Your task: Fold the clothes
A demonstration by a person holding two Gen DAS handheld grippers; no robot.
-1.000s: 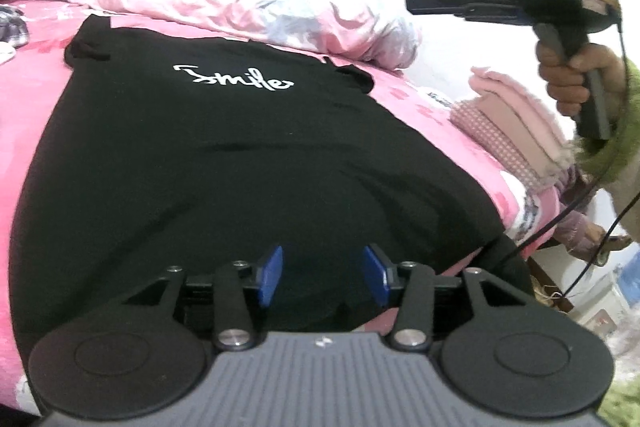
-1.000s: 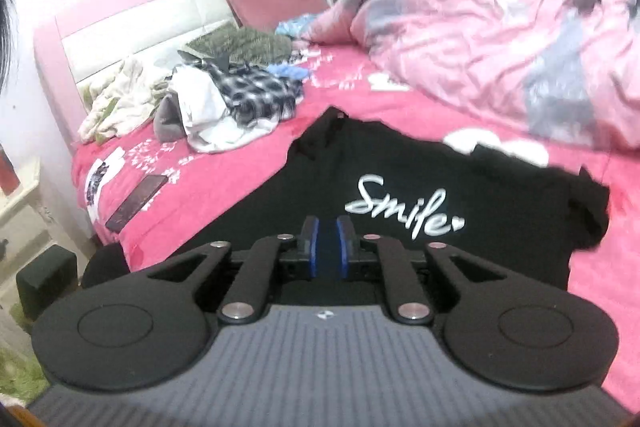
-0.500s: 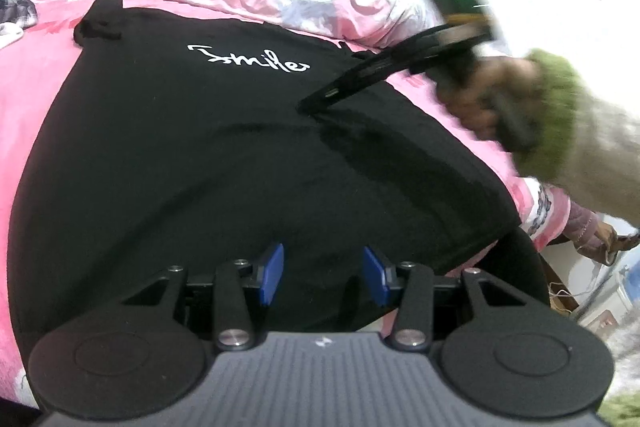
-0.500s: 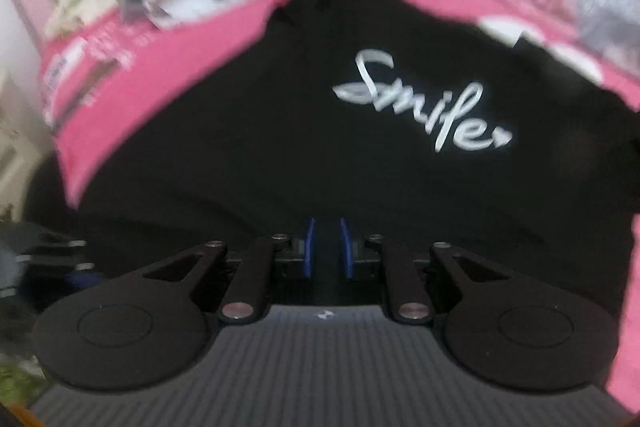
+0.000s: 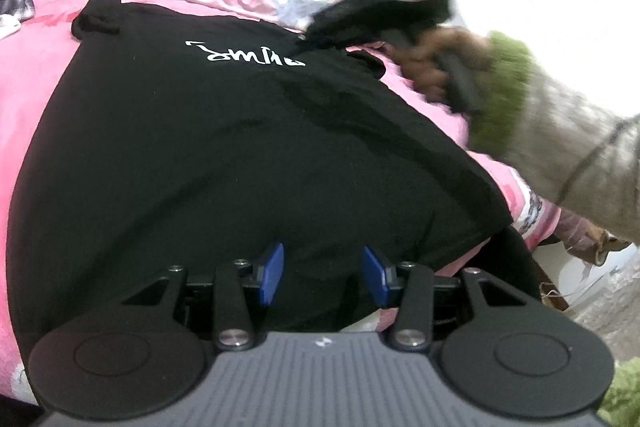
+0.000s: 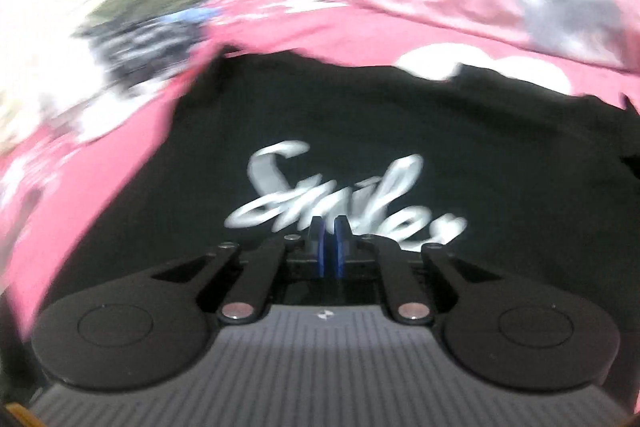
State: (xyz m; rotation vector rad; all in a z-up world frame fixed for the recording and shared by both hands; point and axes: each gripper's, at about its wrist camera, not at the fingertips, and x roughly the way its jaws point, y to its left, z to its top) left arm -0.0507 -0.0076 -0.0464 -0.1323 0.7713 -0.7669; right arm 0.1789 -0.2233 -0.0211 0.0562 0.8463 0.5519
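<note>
Grey knit sleeve (image 5: 576, 155), fuzzy, seemingly green cuff (image 5: 500, 95); blue-padded black gripper (image 5: 323, 273).

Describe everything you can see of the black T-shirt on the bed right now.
The black soft-fabric T-shirt lies spread flat, print side up, on the pink bedsheet, with a white script "Smile" print across the chest. Both short sleeves are bunched at the shoulders, and the hem hangs over the bed edge. The left tongs hover open at the hem; the right tongs are closing near the print, nothing visibly between them.
</note>
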